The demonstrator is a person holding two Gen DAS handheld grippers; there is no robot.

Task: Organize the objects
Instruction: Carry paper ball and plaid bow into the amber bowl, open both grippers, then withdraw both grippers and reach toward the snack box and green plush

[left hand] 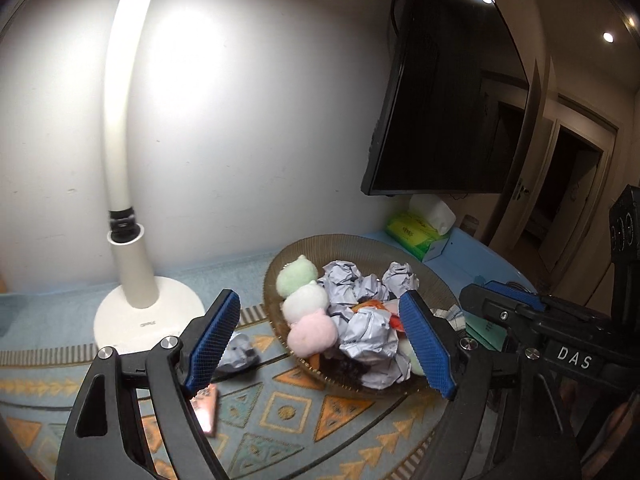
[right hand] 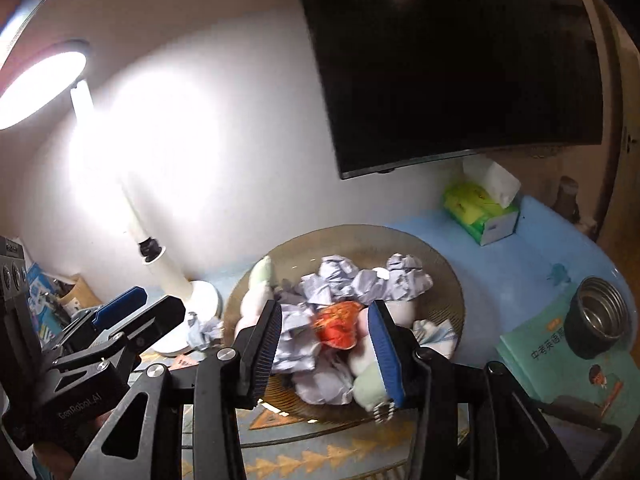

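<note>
Holding above the near rim of one brown ribbed bowl (left hand: 340, 246) on the worktop (left hand: 280, 412): left gripper (left hand: 324, 344) with jaws standing wide apart and gripping nothing, right gripper (right hand: 326, 350) with jaws partly apart, nothing pressed between the blue pads.

Lying heaped in the bowl: three plush balls in a row in the left wrist view, one green (left hand: 297, 276), one white (left hand: 306, 302), one pink (left hand: 312, 334); several crumpled paper balls (left hand: 366, 334), at least five, exact count unclear in the pile; one red-orange wrapper (right hand: 338, 326) sitting near the middle of the heap.

Lying outside the bowl, on the patterned cloth just beside the lamp base: one more crumpled paper ball (left hand: 240, 354), and one pinkish flat packet (left hand: 206, 412) partly hidden behind the left finger.

Standing on the worktop around the bowl: one white desk lamp (left hand: 136, 280), lit; one green tissue box (right hand: 480, 210) near the wall; one dark steel cup (right hand: 596, 322) resting on one green book (right hand: 556, 368). Hanging above: one dark screen (right hand: 452, 60).
</note>
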